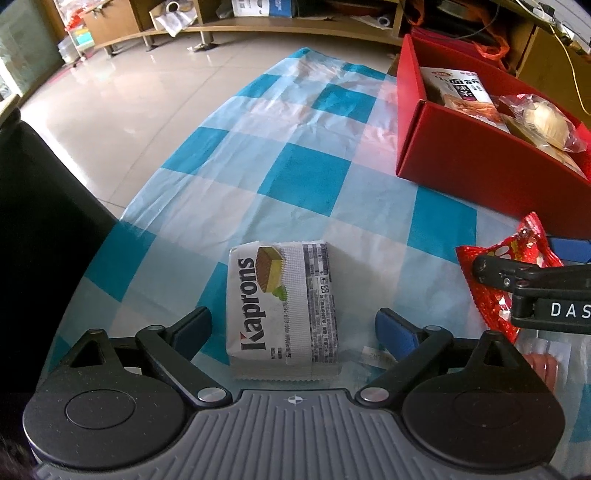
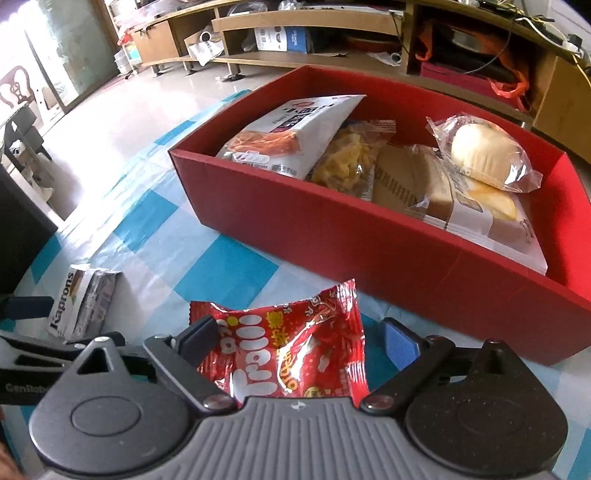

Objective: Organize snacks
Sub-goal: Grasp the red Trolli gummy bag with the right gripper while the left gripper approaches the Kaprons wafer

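Note:
A white Kaprons wafer pack (image 1: 280,306) lies flat on the blue-and-white checked cloth (image 1: 306,177). My left gripper (image 1: 297,328) stands open around it, with a gap between each finger and the pack. A red Frolli snack bag (image 2: 291,350) lies between the fingers of my right gripper (image 2: 299,336), which is open; the left finger sits at the bag's edge and the right finger stands clear of it. The red box (image 2: 332,251) just beyond holds several wrapped snacks and breads. In the left wrist view the right gripper (image 1: 517,258) hangs over the red bag (image 1: 491,295).
A clear pack of pink sausages (image 1: 543,362) lies right of the wafer pack. The table's rounded edge falls off to the left, where a dark chair (image 1: 44,221) stands. Tiled floor and a low wooden shelf unit (image 2: 295,22) lie behind the box.

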`<action>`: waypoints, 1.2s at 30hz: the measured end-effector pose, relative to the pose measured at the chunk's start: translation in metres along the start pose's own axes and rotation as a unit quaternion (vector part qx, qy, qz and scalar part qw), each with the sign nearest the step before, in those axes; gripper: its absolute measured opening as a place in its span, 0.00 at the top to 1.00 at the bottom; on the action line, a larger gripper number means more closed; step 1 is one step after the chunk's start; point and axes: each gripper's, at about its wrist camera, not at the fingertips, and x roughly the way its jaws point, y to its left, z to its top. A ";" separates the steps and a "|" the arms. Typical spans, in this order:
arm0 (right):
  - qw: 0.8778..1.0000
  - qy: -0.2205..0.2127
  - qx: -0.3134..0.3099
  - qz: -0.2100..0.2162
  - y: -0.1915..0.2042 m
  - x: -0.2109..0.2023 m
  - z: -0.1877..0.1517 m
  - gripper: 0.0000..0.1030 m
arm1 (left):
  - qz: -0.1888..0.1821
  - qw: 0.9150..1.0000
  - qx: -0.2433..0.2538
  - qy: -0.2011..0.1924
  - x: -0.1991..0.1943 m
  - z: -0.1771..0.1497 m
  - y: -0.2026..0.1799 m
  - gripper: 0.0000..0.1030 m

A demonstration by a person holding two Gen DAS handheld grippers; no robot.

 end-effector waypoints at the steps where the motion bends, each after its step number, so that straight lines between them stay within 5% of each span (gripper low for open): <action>1: 1.000 0.003 0.002 0.003 -0.001 0.000 0.000 0.10 | 0.000 1.000 0.003 0.001 0.000 0.001 -0.001 0.06; 9: 0.998 0.038 0.014 0.042 -0.018 -0.015 -0.015 0.09 | -0.038 0.999 -0.008 0.013 -0.001 0.002 0.005 0.16; 15: 0.994 0.063 -0.004 0.089 -0.020 -0.026 -0.028 0.07 | -0.123 0.992 -0.030 0.023 -0.006 0.003 0.008 0.17; 18: 0.993 0.061 0.005 0.104 -0.026 -0.031 -0.030 0.08 | -0.095 0.995 -0.030 0.017 -0.006 0.004 0.005 0.17; 24: 0.997 0.024 0.049 0.063 -0.038 -0.028 -0.016 0.08 | -0.067 0.996 -0.057 0.019 0.001 0.014 0.003 0.12; 28: 0.999 -0.002 0.026 0.043 -0.030 -0.023 -0.003 0.08 | -0.067 0.995 -0.067 0.026 0.005 0.019 -0.001 0.08; 36: 0.998 0.011 -0.037 0.044 -0.011 0.001 0.003 0.02 | -0.032 0.998 -0.039 0.023 0.010 0.019 -0.007 0.06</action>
